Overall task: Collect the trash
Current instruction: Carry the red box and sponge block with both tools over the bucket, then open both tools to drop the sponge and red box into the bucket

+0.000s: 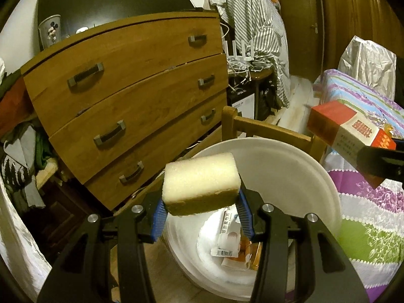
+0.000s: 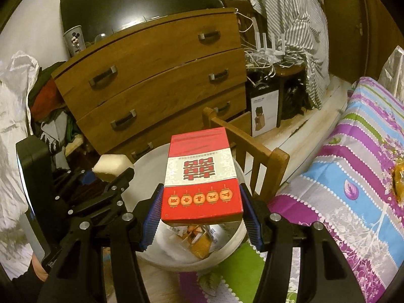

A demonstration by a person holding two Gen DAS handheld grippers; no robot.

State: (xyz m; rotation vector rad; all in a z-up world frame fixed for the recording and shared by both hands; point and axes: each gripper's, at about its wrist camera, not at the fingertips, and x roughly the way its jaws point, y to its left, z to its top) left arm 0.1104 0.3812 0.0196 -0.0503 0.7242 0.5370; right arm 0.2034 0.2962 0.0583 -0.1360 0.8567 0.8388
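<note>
**Two catches held over the bin**

Both hands are loaded, and both loads hang over the white trash bin (image 1: 325, 176). The left hand-held gripper (image 1: 200, 217) is clamped on a foam block (image 1: 200, 184), blue pads pinching its two short ends, so the block's long axis runs crosswise between the fingers, pale face up and tanned face toward the camera. It sits right above the bin's mouth, which looks like a deliberate line-up for a drop onto the wrappers (image 1: 227, 240) already inside.

Over to the right hand-held gripper (image 2: 200, 214): it grips a red and white carton (image 2: 202, 174) by its side walls at the near end. The carton's long axis points straight ahead along the fingers, away from the camera, far end tipped toward the chest of drawers (image 2: 156, 75). The printed lanterns read upside down from here, so the carton is held inverted. It too hovers above the bin (image 2: 240, 229), beside the wooden chair (image 2: 272, 161) and the patterned bed (image 2: 353, 176).

My read: both hands are set to release.
</note>
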